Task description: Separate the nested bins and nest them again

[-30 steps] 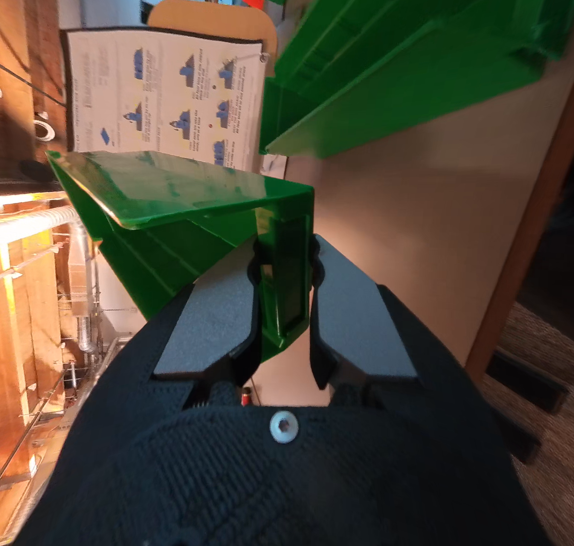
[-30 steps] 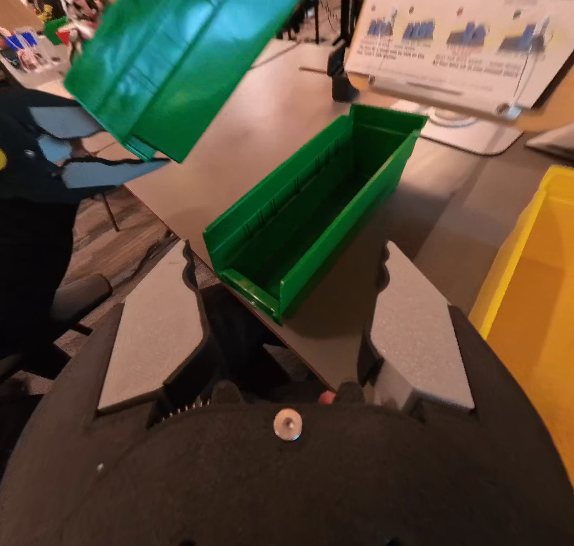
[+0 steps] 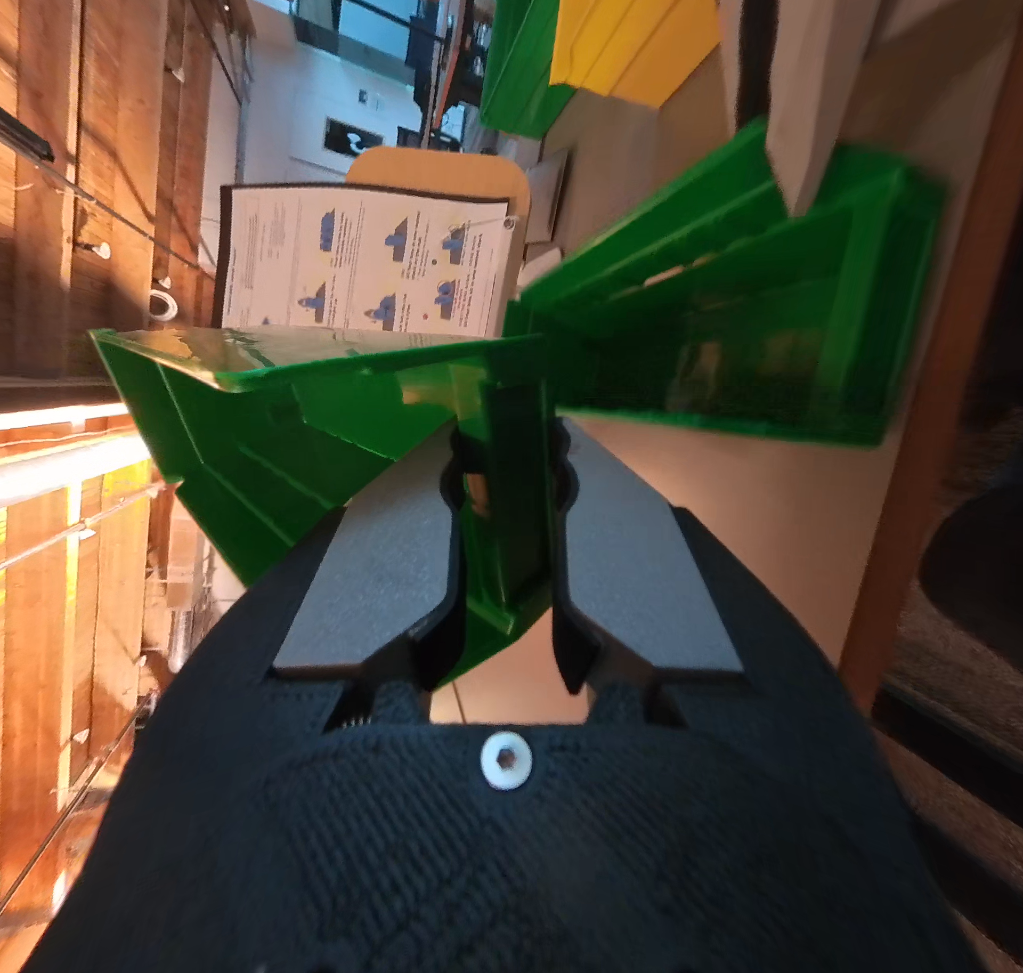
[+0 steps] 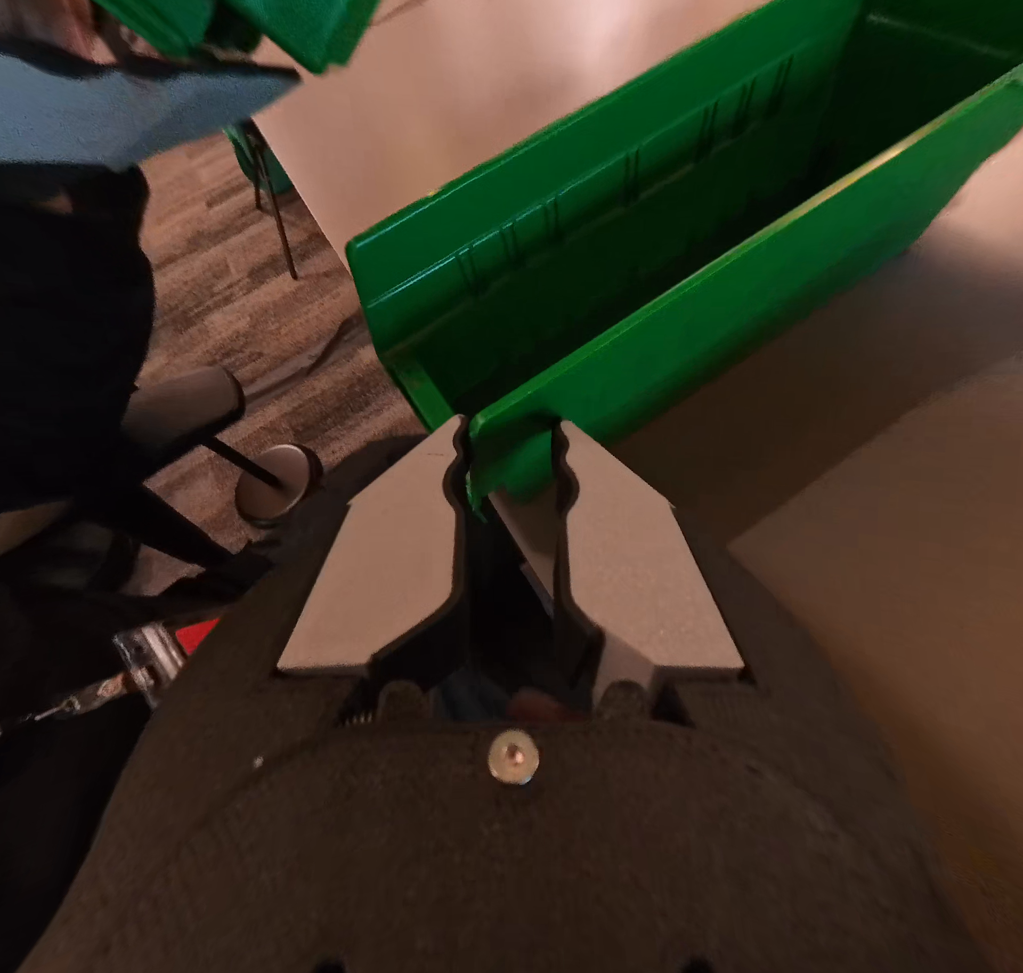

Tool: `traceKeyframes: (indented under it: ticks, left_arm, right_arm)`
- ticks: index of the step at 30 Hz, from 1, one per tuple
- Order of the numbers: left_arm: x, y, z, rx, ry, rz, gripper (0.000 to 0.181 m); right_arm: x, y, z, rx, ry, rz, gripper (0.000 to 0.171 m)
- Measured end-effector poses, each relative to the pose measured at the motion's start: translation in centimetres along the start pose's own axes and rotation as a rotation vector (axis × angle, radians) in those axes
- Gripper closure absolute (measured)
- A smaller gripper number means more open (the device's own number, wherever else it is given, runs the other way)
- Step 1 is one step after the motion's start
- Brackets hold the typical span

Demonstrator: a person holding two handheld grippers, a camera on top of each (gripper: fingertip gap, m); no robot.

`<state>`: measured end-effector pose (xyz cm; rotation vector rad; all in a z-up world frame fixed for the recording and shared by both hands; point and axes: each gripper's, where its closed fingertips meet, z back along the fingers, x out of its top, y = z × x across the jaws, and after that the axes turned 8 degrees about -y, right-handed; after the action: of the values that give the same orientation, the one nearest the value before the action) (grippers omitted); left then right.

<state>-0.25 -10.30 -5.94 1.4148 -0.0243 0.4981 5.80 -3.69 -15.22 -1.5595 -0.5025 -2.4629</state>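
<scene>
The left gripper [image 3: 506, 448] has its fingers clamped on the end wall of a green bin [image 3: 265, 426], which is held up off the counter [image 3: 719, 503] and tilted on its side. The right gripper [image 4: 509, 459] has its fingers closed on the near corner of a second green bin [image 4: 692, 293]; one finger [image 4: 398, 548] sits inside the wall, the other outside. That bin rests open side up on the counter near its edge. The lifted bin [image 4: 265, 0] hangs up and to the left of it.

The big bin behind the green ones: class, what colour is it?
Yellow. The big bin shows best in the left wrist view, beyond the green bins.
</scene>
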Motion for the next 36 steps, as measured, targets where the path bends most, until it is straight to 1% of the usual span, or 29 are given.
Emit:
traceKeyframes:
  ticks: [3, 4, 5, 6, 8, 11, 16, 21, 23, 25, 28, 31, 33, 36]
  left_arm:
    - [0.7, -0.8, -0.7, -0.015, 0.007, -0.02, 0.153]
    - [0.9, -1.1, -0.8, -0.02, 0.011, -0.031, 0.153]
    - [1.1, -1.3, -0.9, -0.026, 0.009, -0.037, 0.153]
    - [1.4, -1.6, -0.8, -0.034, 0.001, -0.041, 0.153]
    - [2.2, -1.9, -0.7, -0.049, -0.017, -0.043, 0.154]
    - [3.4, -2.2, -0.7, -0.065, -0.03, -0.037, 0.153]
    - [4.9, -3.0, -0.9, -0.095, -0.005, 0.001, 0.153]
    - [6.3, -4.5, -1.0, -0.194, 0.006, 0.132, 0.153]
    - [5.8, -5.0, -1.1, -0.223, 0.044, 0.162, 0.152]
    - [4.5, -5.6, -1.5, -0.244, 0.119, 0.151, 0.152]
    - [3.2, -6.6, -2.4, -0.265, 0.172, 0.169, 0.152]
    - [1.2, -6.2, -3.1, -0.239, 0.243, 0.217, 0.152]
    - [-0.4, -6.0, -3.1, -0.232, 0.301, 0.201, 0.151]
    - [-1.5, -6.8, -3.3, -0.245, 0.339, 0.135, 0.152]
  right_arm:
    - [0.5, 0.5, -1.2, 0.033, -0.072, -0.028, 0.144]
    - [0.6, 0.4, -1.1, 0.032, -0.078, -0.049, 0.139]
    - [1.0, 0.3, -0.7, 0.028, -0.097, -0.063, 0.128]
    - [1.7, 0.1, -0.1, 0.028, -0.133, -0.072, 0.123]
    - [3.7, 0.2, 1.7, 0.045, -0.22, -0.08, 0.122]
    - [5.5, -0.1, 4.4, 0.032, -0.291, -0.068, 0.122]
    - [6.5, -1.0, 6.9, -0.023, -0.335, -0.045, 0.123]
    - [7.2, -1.2, 8.4, -0.046, -0.358, -0.024, 0.123]
    - [7.5, -1.3, 8.9, -0.05, -0.369, -0.021, 0.124]
    - [7.7, -1.4, 9.5, -0.057, -0.382, -0.019, 0.124]
    - [8.0, -1.6, 10.2, -0.064, -0.395, -0.016, 0.126]
    - [8.1, -1.7, 10.8, -0.071, -0.403, -0.015, 0.127]
    - [8.3, -1.7, 11.1, -0.077, -0.411, -0.011, 0.126]
    - [8.4, -1.8, 11.3, -0.079, -0.417, -0.008, 0.128]
